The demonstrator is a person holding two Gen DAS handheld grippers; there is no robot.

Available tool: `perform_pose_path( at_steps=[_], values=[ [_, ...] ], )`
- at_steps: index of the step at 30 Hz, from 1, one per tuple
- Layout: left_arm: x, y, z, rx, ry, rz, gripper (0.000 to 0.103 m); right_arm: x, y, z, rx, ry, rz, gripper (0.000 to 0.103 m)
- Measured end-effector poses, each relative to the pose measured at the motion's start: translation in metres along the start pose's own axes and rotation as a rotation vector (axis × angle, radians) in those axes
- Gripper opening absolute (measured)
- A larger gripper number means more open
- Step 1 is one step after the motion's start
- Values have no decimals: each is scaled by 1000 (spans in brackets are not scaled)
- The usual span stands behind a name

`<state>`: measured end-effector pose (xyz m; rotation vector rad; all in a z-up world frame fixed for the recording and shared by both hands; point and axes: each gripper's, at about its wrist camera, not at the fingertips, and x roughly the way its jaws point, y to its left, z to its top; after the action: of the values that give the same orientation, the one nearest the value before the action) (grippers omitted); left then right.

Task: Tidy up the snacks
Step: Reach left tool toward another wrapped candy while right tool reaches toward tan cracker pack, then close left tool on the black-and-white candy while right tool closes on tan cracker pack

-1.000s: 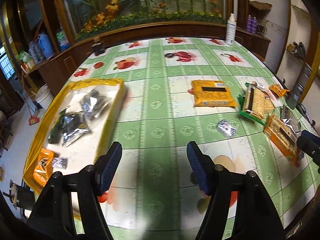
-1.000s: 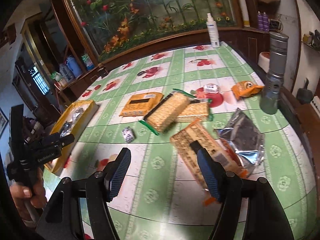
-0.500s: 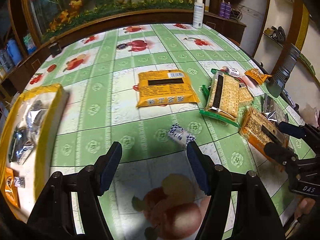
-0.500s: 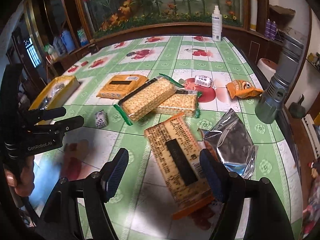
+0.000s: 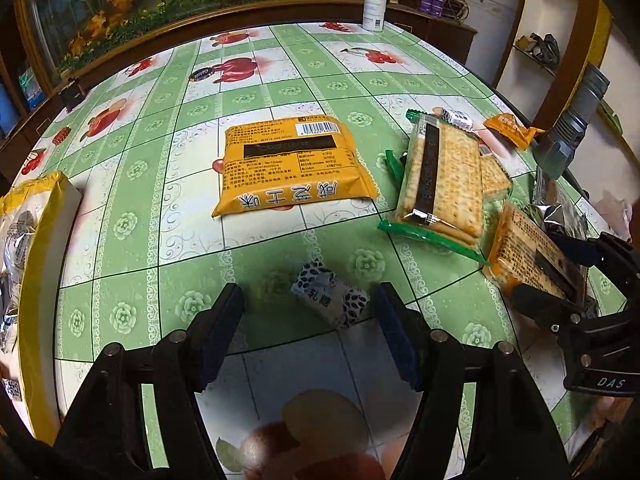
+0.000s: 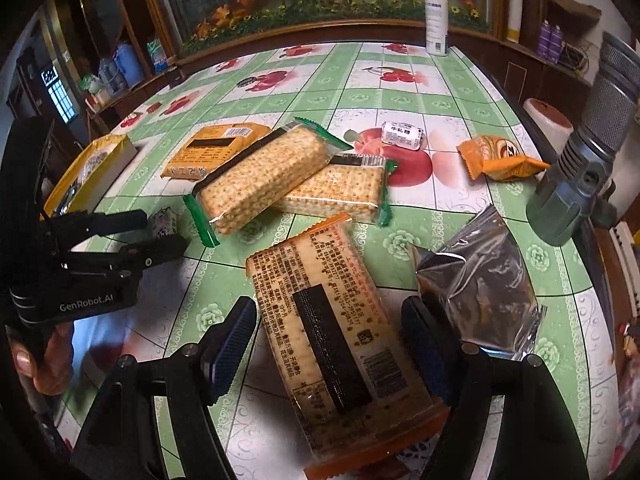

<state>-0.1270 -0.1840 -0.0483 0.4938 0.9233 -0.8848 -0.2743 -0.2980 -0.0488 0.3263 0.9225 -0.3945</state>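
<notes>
Both grippers stand spread and pinch nothing: the left gripper (image 5: 310,334), jaws just narrowing, straddles the small patterned candy (image 5: 330,300) lying crosswise, while the right gripper (image 6: 328,346), jaws just widening, straddles the orange cracker pack (image 6: 340,340), whose long axis runs along its fingers, just right of that candy.

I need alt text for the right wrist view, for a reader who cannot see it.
The open right gripper straddles an orange-edged cracker pack on a green tablecloth. A silver foil bag lies right of it, two green-edged cracker packs beyond, and the left gripper at a small patterned candy.
</notes>
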Motion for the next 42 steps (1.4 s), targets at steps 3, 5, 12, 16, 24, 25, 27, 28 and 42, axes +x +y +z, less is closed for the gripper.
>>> perform_pose_path(
  at_steps=[3,5,12,16,24,25,27,28,42],
  values=[
    [-3,4,1,0,-14,-12,33,2,2,1,-18,6,-22,73],
    [-3,9,2,-13,-12,-43,32,1,5,1,-25,5,-43,62],
    [-16,26,-5,-70,-23,-71,32,-9,8,-5,30,-22,2,55],
    [-29,35,-9,-93,-40,-43,32,-21,14,-7,56,-52,40,55],
    [-61,49,-22,-98,-97,65,32,-39,43,-1,40,-92,90,55],
    [-64,52,-24,-100,-103,74,32,-40,46,0,39,-95,98,55],
    [-73,58,-28,-106,-117,92,32,-44,55,1,35,-105,123,55],
    [-76,61,-30,-109,-122,94,32,-45,60,2,31,-108,133,55],
    [-115,105,-54,-173,-196,178,33,-51,131,20,-49,-134,237,55]
  ],
)
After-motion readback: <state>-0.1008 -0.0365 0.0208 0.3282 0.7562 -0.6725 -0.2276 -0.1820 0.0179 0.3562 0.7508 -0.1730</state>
